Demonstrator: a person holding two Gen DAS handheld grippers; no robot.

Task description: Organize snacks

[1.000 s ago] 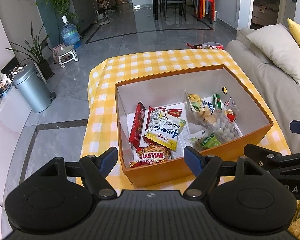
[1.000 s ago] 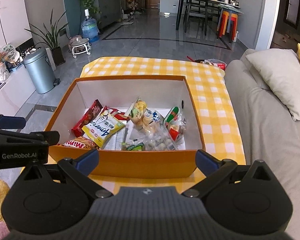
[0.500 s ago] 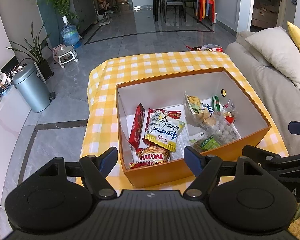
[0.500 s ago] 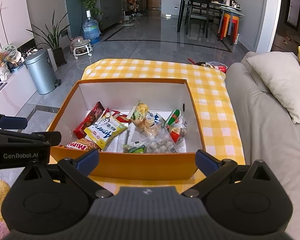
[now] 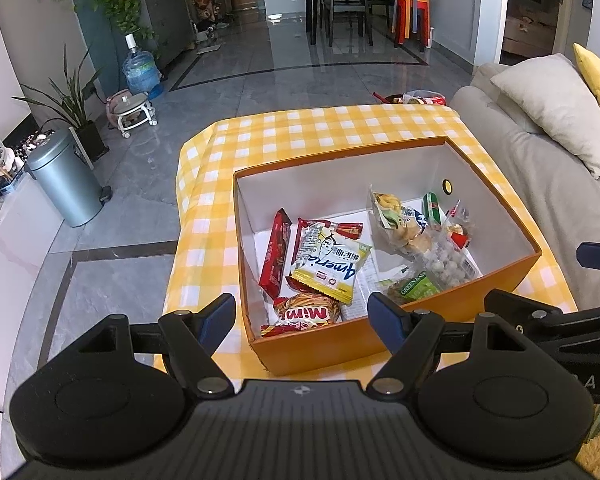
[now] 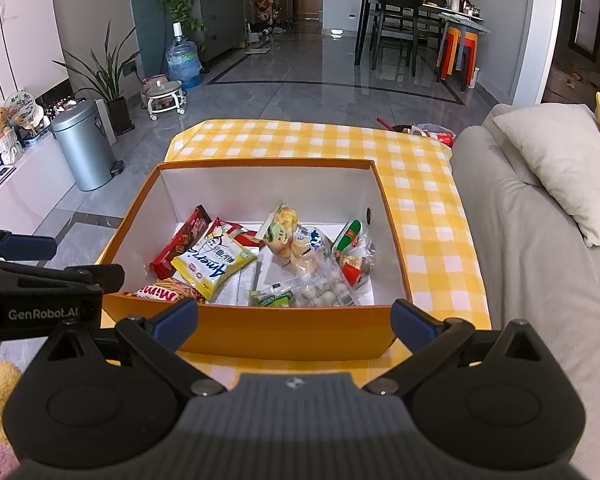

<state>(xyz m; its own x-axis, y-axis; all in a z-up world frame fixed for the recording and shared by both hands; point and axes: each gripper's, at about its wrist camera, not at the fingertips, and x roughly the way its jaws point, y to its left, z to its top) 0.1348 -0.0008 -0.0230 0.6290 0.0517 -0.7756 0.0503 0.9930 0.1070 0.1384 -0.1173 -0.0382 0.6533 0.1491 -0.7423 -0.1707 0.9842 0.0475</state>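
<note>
A living room with a grey tiled floor is stretching out behind a low table [image 5: 300, 128] that is wearing a yellow checked cloth, with a sofa [image 6: 540, 240] sitting just beside it. An orange box [image 6: 284, 332] is resting on the cloth, and the snacks are all lying inside it: a red bar [image 5: 276, 252] leaning along one wall, a yellow packet [image 5: 328, 264] overlapping a red one, a Mimi bag [image 5: 306, 316] against the near wall, and a heap of clear bags [image 6: 320, 264] with a green pack [image 5: 416, 288] towards the sofa side.

The left gripper [image 5: 302, 316] and the right gripper [image 6: 294, 318] are both hovering at the near edge of the box, jaws spread wide and holding nothing. Nothing is lying loose on the cloth, so the gathering seems to be done, or the sorting within the box is only starting. The next move is likely calling for a choice of one packet, a reach down past the wall, and a pinch on a flat crinkly edge that may be slipping free.
</note>
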